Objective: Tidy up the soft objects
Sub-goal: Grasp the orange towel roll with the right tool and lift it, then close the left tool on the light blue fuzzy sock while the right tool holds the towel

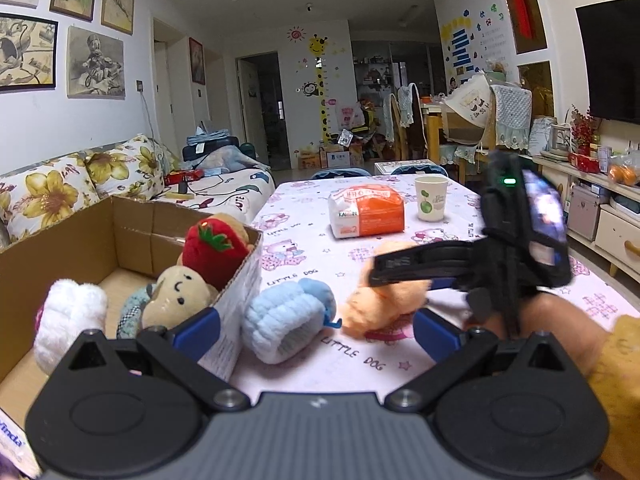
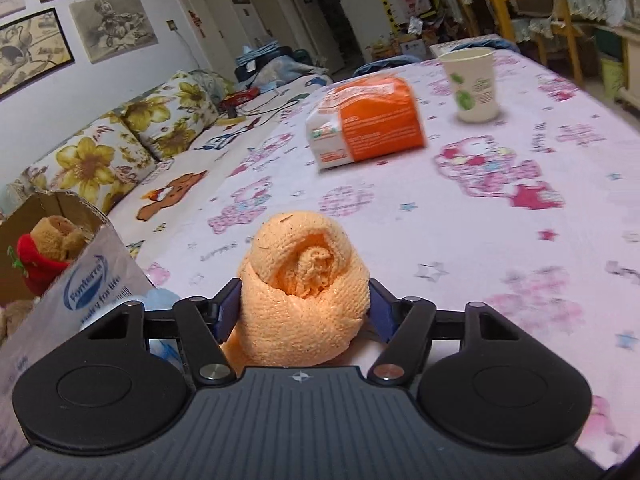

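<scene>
Nearest you, your right gripper (image 2: pixel 305 307) has its blue pads against both sides of the rolled orange terry towel (image 2: pixel 306 292), holding it just above the pink cartoon-print tablecloth (image 2: pixel 500 208); whether the roll still touches the cloth, you cannot tell. In the left wrist view the same towel (image 1: pixel 380 304) shows under that gripper's black body, with your hand (image 1: pixel 560 320) and a yellow sleeve (image 1: pixel 616 360) behind it.

Your left gripper (image 1: pixel 316 332) stands wide and holds nothing. Its left pad sits at the printed wall of the brown cardboard box (image 1: pixel 236 304). Between its fingers, just beside that wall, lies a rolled pale-blue fluffy towel (image 1: pixel 288 320) on the cloth, a little apart from the orange one.

Inside the box lie a white plush piece (image 1: pixel 68 320), a small tan teddy bear (image 1: pixel 176 296) and a red plush strawberry (image 1: pixel 214 248) leaning at the box's far corner.

Further along the table rest an orange-and-white soft pack of tissues (image 2: pixel 366 120) and, beside it, a white paper cup with a green print (image 2: pixel 472 84), standing upright. To the left runs a sofa with yellow-flower cushions (image 2: pixel 120 140).
</scene>
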The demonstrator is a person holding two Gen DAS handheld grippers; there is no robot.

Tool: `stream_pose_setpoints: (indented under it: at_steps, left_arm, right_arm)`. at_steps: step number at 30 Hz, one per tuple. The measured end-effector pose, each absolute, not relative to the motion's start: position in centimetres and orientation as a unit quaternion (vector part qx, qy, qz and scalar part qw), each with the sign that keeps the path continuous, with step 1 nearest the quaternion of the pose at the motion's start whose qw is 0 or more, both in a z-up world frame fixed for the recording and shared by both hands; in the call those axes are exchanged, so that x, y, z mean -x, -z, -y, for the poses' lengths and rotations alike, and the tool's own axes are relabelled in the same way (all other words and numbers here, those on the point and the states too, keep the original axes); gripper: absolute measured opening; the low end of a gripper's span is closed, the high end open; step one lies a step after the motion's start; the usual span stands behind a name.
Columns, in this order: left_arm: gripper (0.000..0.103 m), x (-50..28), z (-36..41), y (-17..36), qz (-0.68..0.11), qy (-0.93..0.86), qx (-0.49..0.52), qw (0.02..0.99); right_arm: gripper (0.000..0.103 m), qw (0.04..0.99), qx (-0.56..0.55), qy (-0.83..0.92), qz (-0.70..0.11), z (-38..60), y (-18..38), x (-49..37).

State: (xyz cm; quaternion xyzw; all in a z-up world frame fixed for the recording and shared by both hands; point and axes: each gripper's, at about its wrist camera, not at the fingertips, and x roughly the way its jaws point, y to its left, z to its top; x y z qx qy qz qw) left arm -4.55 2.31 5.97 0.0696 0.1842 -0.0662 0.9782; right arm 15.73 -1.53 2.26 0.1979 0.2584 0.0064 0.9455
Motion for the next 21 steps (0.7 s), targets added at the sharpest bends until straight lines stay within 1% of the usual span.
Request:
stream_pose_setpoints:
  at_steps: [14, 18, 21]
  left_arm:
    - [0.102, 4.1, -0.4, -4.3, -0.214, 0.046, -0.054, 0.974]
    - [0.102, 3.8, -0.1, -3.4, -0.220, 0.031, -0.054, 0.973]
    - [0.102, 3.6, 0.3, -2.9, -0.222, 0.011, -0.048, 0.974]
  right_arm:
    - [0.082, 0.945, -0.176, 0.091, -0.261, 6.4, -3.4, -4.0]
    - [0.082, 0.939, -0.204, 0.099, -0.259, 7.6, -3.5, -1.0]
    - [0.086, 0.937, -0.217, 0.098, -0.254, 8.0, -3.4, 0.0]
